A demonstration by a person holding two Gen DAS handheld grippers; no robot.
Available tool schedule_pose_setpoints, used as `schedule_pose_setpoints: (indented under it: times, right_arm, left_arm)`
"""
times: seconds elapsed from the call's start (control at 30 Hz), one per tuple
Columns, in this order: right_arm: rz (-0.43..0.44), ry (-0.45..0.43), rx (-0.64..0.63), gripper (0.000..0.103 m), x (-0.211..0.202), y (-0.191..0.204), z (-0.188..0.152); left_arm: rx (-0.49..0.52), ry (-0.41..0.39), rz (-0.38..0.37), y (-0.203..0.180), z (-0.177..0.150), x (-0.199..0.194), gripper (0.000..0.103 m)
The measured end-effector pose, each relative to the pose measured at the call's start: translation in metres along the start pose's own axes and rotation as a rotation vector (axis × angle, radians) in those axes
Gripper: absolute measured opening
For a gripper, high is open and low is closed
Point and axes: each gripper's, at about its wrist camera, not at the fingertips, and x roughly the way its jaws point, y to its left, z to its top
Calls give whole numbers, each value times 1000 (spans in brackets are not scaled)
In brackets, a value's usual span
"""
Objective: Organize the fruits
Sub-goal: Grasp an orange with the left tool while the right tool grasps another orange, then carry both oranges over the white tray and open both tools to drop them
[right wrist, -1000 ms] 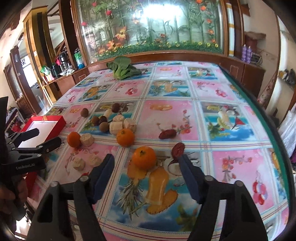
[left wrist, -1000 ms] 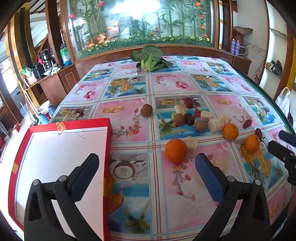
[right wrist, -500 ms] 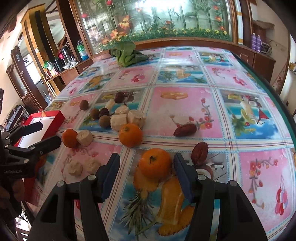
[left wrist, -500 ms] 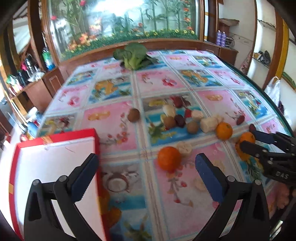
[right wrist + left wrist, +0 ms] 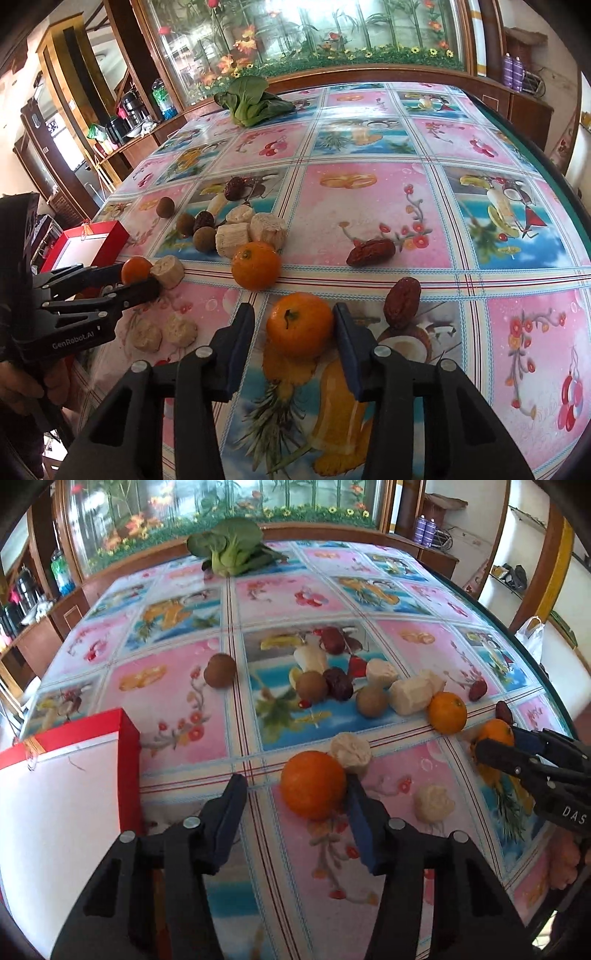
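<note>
Closing now on the left: left gripper (image 5: 295, 808) no longer spread wide as a moment ago but narrowing around the near orange (image 5: 313, 784), right pad touching its side, left pad still clear of it, so not yet clamped. Resting on the patterned tablecloth (image 5: 184, 686), with a pale peeled chunk (image 5: 350, 752) just behind. Waiting at far left, well apart from the fruit: red box (image 5: 127, 734), white inside, empty in what shows, the likely place for sorting.

Lying loose between the two tools: middle orange (image 5: 255, 264), brown round fruits, dark dates and more pale chunks, untouched.

Closing likewise on the right: right gripper (image 5: 293, 326), lowered over the stemmed orange (image 5: 299, 325), right pad against the peel, left pad a little off. Gripped by neither yet, by the look of it. Meaning for the task: two oranges about to be picked at once, everything else still to sort.
</note>
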Motion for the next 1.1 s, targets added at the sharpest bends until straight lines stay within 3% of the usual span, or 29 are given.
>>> schedule_pose_setpoints:
  times: [0.03,0.13,0.4,0.57,0.73,0.87,1.1]
  right_arm:
    - [-2,-1,2,35,0,-1,0]
    - [2,-1,7,35,0,-2,1]
    - [33,-20,34,34,-3,-4,2]
    - [90,-77,18,34,-16,14,0]
    - [179,-73,-68,34,-15,66,-2]
    - [273,-61,-175,34,-14,124,-4]
    - [349,-26,-284,34,2,208,-8]
  left_arm:
    - [11,-1,-11,-3,0,0,46]
    - [29,-11,-23,-8,-2,-2,36]
    - [10,-26,-40,-7,-6,-12,35]
    - [-32,-92,-67,3,-15,-50,35]
    - [-76,-156,-39,26,-39,-96,35]
    - [-121,-187,49,54,-66,-124,35]
    - [-236,-174,198,108,-108,-138,35]
